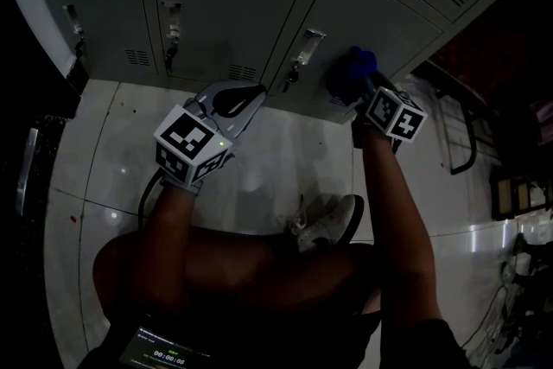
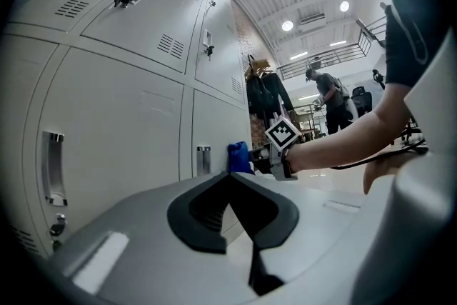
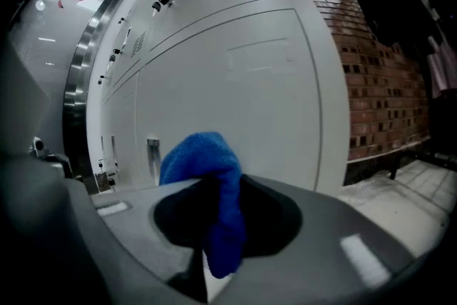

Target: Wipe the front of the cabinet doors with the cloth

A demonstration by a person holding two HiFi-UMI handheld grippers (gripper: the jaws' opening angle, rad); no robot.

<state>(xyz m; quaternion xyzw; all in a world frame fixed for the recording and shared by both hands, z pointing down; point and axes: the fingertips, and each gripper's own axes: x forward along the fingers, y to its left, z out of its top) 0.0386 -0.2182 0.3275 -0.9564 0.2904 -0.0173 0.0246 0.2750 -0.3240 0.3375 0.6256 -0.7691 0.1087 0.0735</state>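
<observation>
Grey cabinet doors (image 1: 225, 4) run across the top of the head view. A blue cloth (image 1: 352, 66) is bunched against the lower part of the right-hand door (image 1: 363, 13), and my right gripper (image 1: 365, 84) is shut on it. In the right gripper view the cloth (image 3: 211, 182) hangs between the jaws, close to the door (image 3: 243, 103). My left gripper (image 1: 257, 91) is shut and empty. It hovers in front of the middle door, left of the cloth. The left gripper view shows its tips (image 2: 230, 176) meeting, with the cloth (image 2: 239, 157) and the right gripper's marker cube (image 2: 283, 134) beyond.
Each door carries a metal latch with a hanging key (image 1: 298, 65) and vent slots (image 1: 242, 72). A shoe (image 1: 333, 220) rests on the glossy white floor (image 1: 104, 151). A dark metal frame (image 1: 462, 138) stands at the right. A brick wall (image 3: 389, 96) adjoins the cabinets.
</observation>
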